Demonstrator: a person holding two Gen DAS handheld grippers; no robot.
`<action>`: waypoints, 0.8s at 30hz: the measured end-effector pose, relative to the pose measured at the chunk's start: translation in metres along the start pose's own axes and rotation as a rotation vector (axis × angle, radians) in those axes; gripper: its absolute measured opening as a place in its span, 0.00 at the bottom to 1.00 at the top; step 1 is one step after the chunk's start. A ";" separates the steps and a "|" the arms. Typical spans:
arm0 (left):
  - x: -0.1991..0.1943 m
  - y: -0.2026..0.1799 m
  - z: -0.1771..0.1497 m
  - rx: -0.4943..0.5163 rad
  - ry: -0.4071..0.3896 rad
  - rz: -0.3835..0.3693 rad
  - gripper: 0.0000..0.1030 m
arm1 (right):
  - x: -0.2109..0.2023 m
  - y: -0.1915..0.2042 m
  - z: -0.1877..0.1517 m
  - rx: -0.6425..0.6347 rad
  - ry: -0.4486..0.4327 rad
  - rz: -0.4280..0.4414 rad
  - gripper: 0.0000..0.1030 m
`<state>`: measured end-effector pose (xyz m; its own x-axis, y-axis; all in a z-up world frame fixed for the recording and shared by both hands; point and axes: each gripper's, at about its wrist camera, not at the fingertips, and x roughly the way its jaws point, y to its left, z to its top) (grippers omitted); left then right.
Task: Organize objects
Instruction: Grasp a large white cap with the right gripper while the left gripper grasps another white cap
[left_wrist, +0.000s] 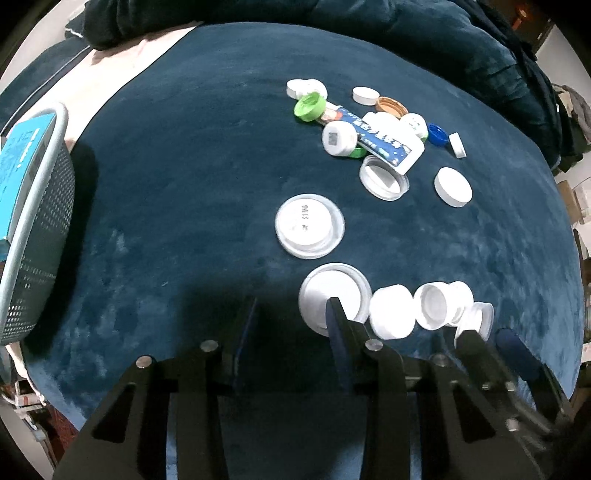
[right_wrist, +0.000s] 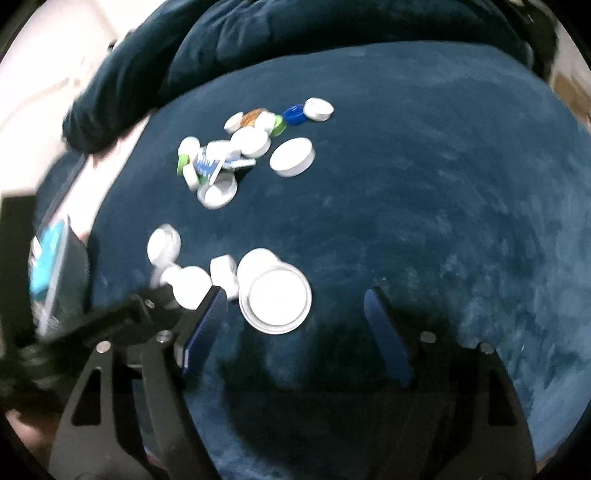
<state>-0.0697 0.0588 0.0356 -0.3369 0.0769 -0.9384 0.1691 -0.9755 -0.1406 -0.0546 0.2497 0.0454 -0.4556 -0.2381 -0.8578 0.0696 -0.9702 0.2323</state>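
A: In the left wrist view, how far has the sorting got?

B: Partly, by the look of it. On the blue cloth (left_wrist: 184, 166) a near row of white lids (left_wrist: 391, 312) lies side by side, which suggests a sorted group. Beyond it one wide white lid (left_wrist: 309, 226) lies alone, and farther off a mixed pile (left_wrist: 369, 125) of white, green, blue and orange caps with a printed tube remains jumbled. A mesh basket (left_wrist: 40, 229) stands at the far left, holding a light blue box.

A: And the left gripper (left_wrist: 291, 317)?

B: Its fingers stand a little apart with only cloth between them; the right fingertip overlaps the rim of the nearest flat lid (left_wrist: 332, 295), but nothing is clamped. The other gripper's dark fingers show at the right end of the row.

A: The right wrist view?

B: It is blurred. The right gripper (right_wrist: 295, 306) has its fingers spread wide and empty, with a large flat lid (right_wrist: 275, 301) lying just past the left finger, untouched as far as can be told. The near cluster sits at left, and the mixed pile (right_wrist: 236, 155) lies farther off, so much is likely still left.
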 end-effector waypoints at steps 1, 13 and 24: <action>-0.001 0.003 0.000 -0.005 -0.001 -0.004 0.43 | 0.003 0.003 -0.002 -0.022 0.002 -0.010 0.69; -0.015 -0.009 -0.018 0.113 -0.016 0.026 0.71 | -0.009 -0.002 -0.006 0.067 -0.028 0.051 0.40; 0.000 -0.006 -0.015 0.118 -0.041 -0.032 0.46 | 0.001 -0.011 -0.007 0.127 0.001 0.067 0.41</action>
<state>-0.0572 0.0674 0.0319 -0.3786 0.1025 -0.9199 0.0478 -0.9904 -0.1300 -0.0497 0.2599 0.0386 -0.4527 -0.3023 -0.8388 -0.0131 -0.9384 0.3453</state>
